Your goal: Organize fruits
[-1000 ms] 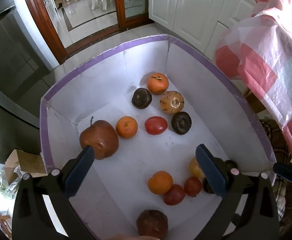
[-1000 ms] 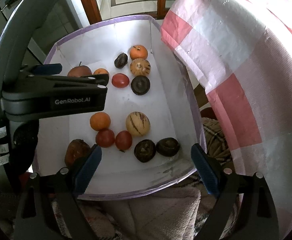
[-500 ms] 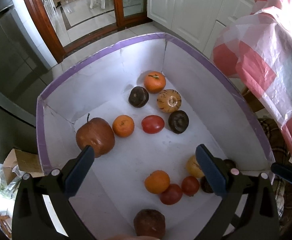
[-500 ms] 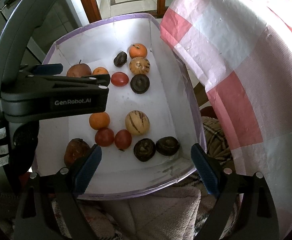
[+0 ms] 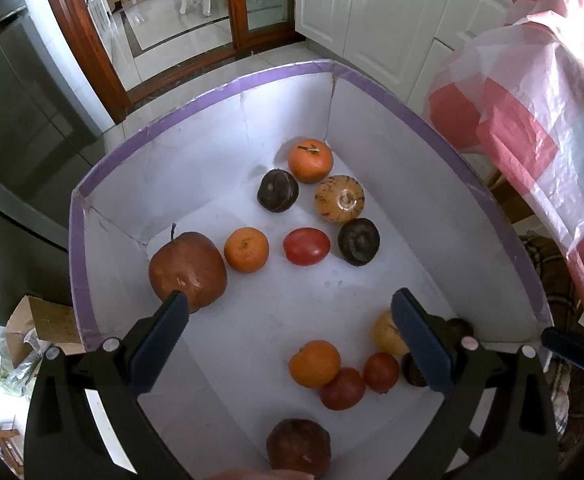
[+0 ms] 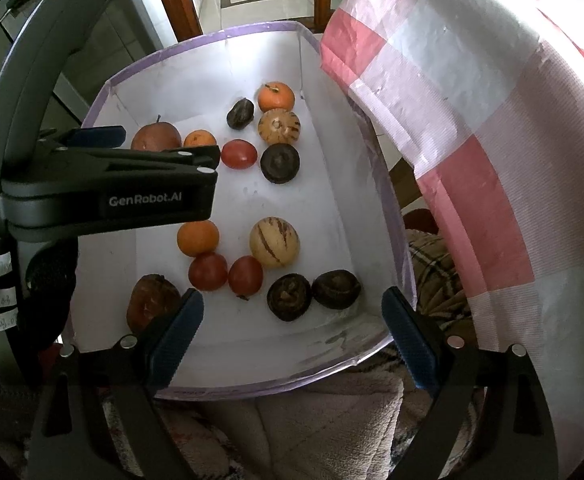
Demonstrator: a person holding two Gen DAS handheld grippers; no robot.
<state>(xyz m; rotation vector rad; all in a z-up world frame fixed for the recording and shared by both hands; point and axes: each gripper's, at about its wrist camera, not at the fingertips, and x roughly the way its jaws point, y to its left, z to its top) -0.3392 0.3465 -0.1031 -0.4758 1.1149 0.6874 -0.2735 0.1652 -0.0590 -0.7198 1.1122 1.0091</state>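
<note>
Left gripper jaws apart, empty, above the box. Right gripper likewise spread, empty. Fruits lie in a near cluster below the fingers and a far cluster beyond. Step: approach, choosing a pick. Next: descend, straddle the near orange, likely.

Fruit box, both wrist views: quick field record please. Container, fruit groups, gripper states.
container: white box with purple rim, open top
far group: apple, two oranges, tomato, striped melon, two dark fruits
near group: orange, two tomatoes, striped melon, two dark fruits, brown fruit
left gripper: open, empty, above the box
right gripper: open, empty, over the near rim
beside box: pink checked cloth
</note>
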